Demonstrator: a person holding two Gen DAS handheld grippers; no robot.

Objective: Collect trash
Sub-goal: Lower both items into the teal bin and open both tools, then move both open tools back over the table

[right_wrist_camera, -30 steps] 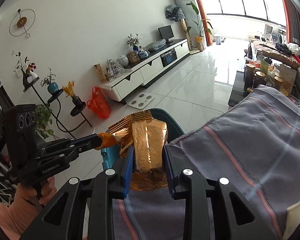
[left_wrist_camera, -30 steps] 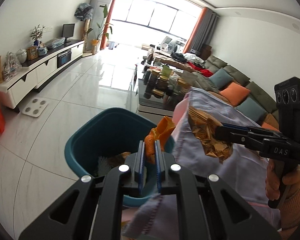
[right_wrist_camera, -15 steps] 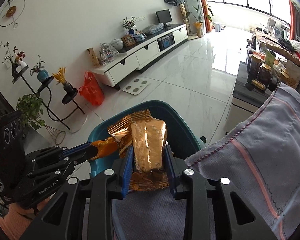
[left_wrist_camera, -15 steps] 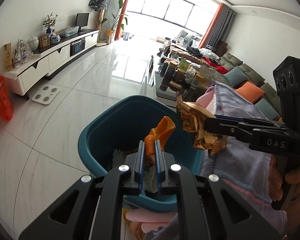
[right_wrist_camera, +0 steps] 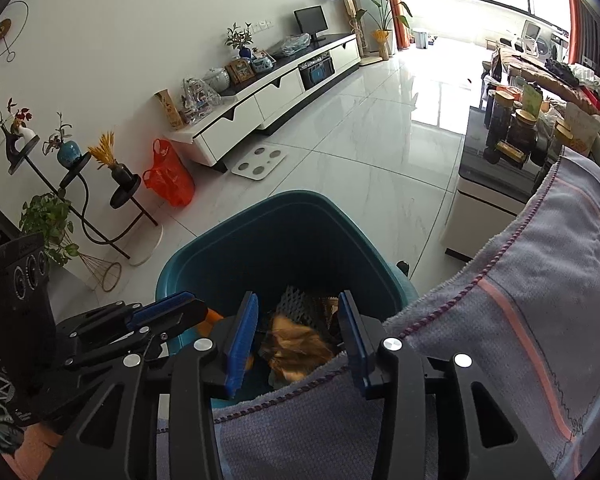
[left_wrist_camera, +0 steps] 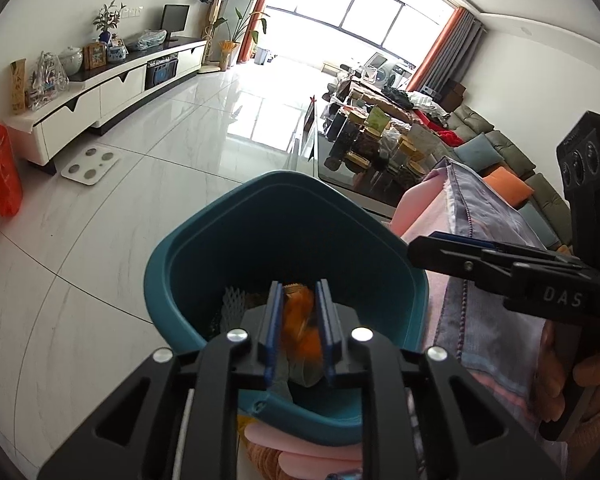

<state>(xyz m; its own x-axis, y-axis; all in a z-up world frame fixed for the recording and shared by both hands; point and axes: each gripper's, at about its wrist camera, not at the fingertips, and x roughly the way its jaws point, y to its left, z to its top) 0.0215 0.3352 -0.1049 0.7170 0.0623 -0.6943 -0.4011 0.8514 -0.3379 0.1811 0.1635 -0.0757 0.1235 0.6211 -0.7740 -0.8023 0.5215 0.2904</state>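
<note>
A teal bin (left_wrist_camera: 180, 264) stands on the floor beside the cloth-covered surface; it also shows in the right wrist view (right_wrist_camera: 300, 216). My left gripper (left_wrist_camera: 299, 292) hangs over the bin with its jaws parted; the orange peel (left_wrist_camera: 300, 328) is blurred between and below them, falling free. My right gripper (right_wrist_camera: 298, 308) is open over the bin's edge. The gold wrapper (right_wrist_camera: 296, 344) is blurred below it, dropping onto the trash in the bin. White foam netting (left_wrist_camera: 233, 298) lies inside the bin.
A grey-and-pink striped cloth (right_wrist_camera: 520, 320) covers the surface to the right of the bin. A low table with jars (right_wrist_camera: 512, 136) stands beyond it. An orange plastic bag (right_wrist_camera: 168, 178), a white scale (right_wrist_camera: 260, 162) and a TV cabinet (right_wrist_camera: 268, 96) are on the tiled floor's far side.
Both grippers moved over the bin and opened. The orange peel left the left gripper and the gold wrapper left the right gripper; both are dropping into the bin.
</note>
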